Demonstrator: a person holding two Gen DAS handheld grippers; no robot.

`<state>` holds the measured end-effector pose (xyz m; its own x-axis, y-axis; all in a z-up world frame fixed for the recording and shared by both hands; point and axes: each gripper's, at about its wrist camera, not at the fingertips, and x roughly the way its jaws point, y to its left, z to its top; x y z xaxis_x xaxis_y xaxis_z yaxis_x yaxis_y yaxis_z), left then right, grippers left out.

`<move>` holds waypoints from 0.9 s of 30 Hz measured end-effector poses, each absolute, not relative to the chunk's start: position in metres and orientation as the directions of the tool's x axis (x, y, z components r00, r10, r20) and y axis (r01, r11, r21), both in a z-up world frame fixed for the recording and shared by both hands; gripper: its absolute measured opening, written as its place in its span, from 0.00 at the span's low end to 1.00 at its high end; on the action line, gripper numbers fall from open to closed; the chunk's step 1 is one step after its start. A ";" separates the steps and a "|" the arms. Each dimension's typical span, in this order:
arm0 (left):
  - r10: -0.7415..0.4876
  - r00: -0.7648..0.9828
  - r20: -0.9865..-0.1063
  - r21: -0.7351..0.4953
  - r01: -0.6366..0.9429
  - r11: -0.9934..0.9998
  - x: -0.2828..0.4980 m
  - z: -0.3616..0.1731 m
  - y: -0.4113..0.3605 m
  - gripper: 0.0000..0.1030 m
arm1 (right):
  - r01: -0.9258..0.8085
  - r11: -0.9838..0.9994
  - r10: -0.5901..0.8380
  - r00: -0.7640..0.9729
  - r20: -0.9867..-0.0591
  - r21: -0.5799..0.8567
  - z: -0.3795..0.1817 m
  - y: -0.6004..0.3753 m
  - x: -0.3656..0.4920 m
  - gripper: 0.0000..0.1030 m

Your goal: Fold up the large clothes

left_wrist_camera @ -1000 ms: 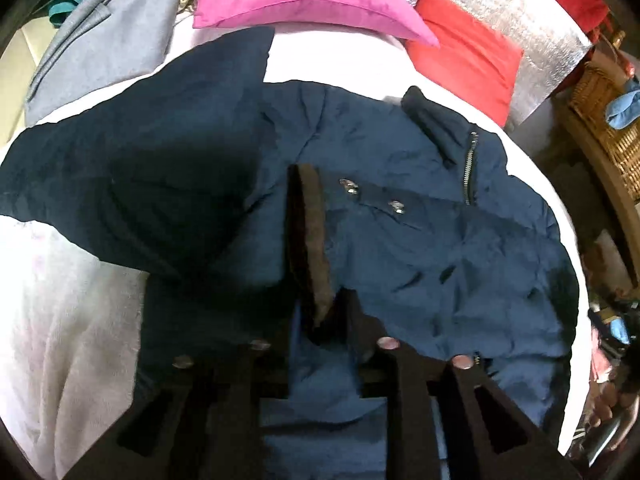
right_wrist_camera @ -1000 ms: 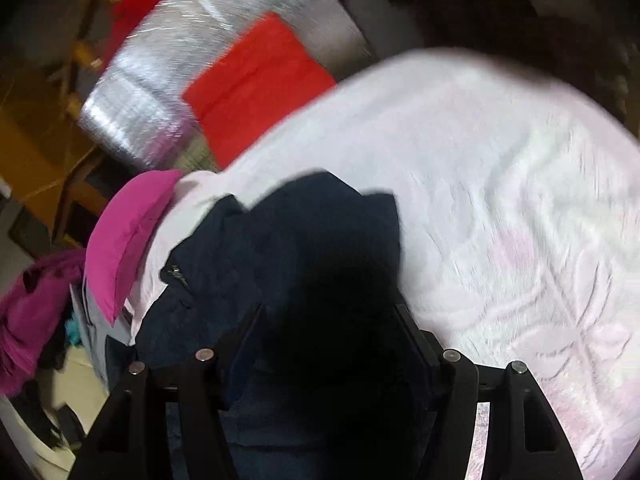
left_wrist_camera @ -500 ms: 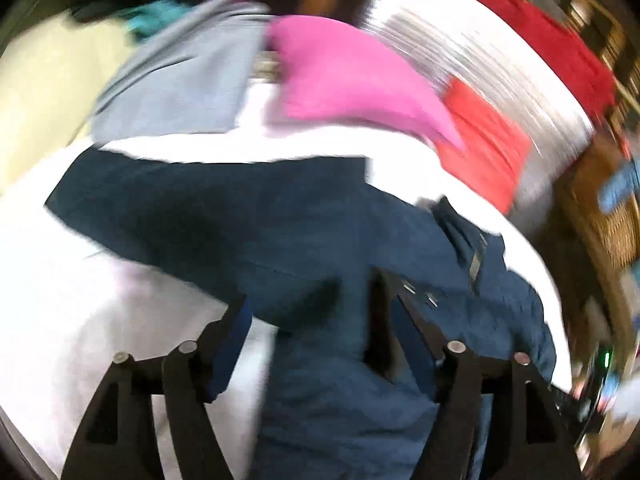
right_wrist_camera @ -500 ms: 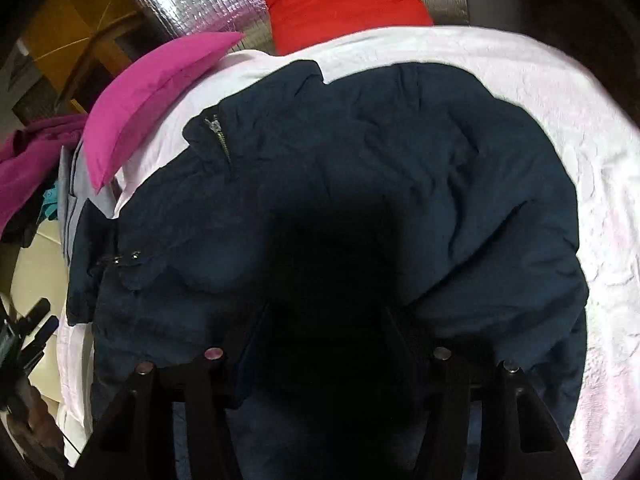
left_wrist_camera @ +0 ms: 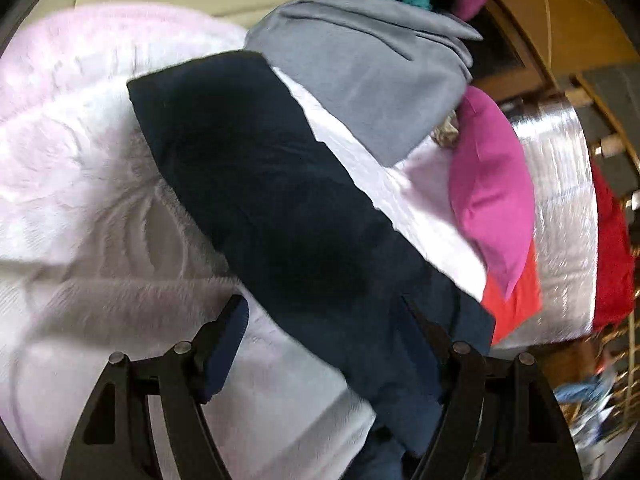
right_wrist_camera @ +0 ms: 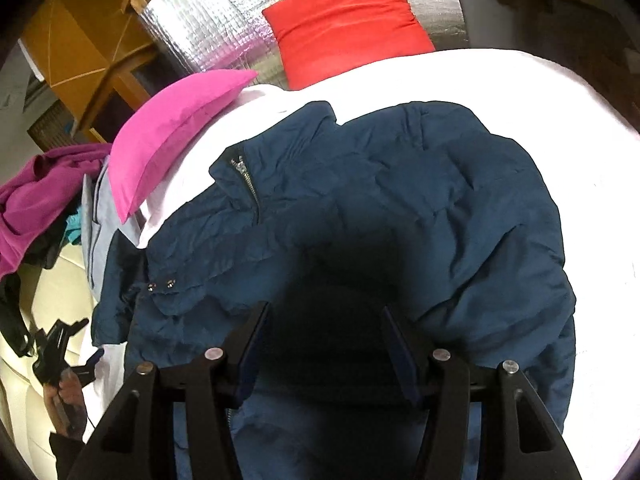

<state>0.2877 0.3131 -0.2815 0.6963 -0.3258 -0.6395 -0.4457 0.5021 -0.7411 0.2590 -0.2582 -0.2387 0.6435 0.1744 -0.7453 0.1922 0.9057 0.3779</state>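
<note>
A dark blue padded jacket (right_wrist_camera: 400,216) lies front up on the white bedspread (right_wrist_camera: 500,80), collar and zipper toward the pillows. Its right sleeve is folded across the body. My right gripper (right_wrist_camera: 324,320) is open just above the lower part of the jacket, holding nothing. In the left wrist view the other sleeve (left_wrist_camera: 256,168) stretches straight out over the bedspread (left_wrist_camera: 80,200). My left gripper (left_wrist_camera: 324,312) is open over the base of that sleeve, its fingers on either side of the cloth. The left gripper also shows at the bed's left edge in the right wrist view (right_wrist_camera: 60,352).
A pink pillow (right_wrist_camera: 172,128) and a red pillow (right_wrist_camera: 344,20) lie at the head of the bed against a silver foil panel (right_wrist_camera: 216,16). A grey garment (left_wrist_camera: 372,76) lies beside the outstretched sleeve. Magenta clothes (right_wrist_camera: 36,196) are piled at the left.
My left gripper let go of the jacket's front edge, opened and swung left over the outstretched sleeve. My right gripper laid the right sleeve across the body and opened.
</note>
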 end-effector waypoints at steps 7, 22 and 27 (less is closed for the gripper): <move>-0.310 0.745 -0.591 -0.785 -0.440 0.437 0.306 -0.293 0.325 0.64 | 0.217 0.899 0.156 0.651 -0.742 0.380 -0.240 -0.265 0.256 0.59; -0.161 0.846 -0.507 -0.581 -0.198 0.790 0.301 -0.166 0.237 0.08 | 0.271 0.854 0.123 0.724 -0.678 0.444 -0.217 -0.296 0.236 0.59; -0.261 0.892 -0.370 -0.460 0.069 0.885 0.273 -0.099 0.142 0.07 | 0.302 0.817 0.120 0.744 -0.657 0.491 -0.214 -0.317 0.224 0.59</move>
<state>0.2727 0.1421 -0.0993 0.8916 -0.2614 -0.3698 0.0686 0.8851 -0.4604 0.2242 -0.3170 -0.2139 0.7443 0.1199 -0.6570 0.3017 0.8173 0.4909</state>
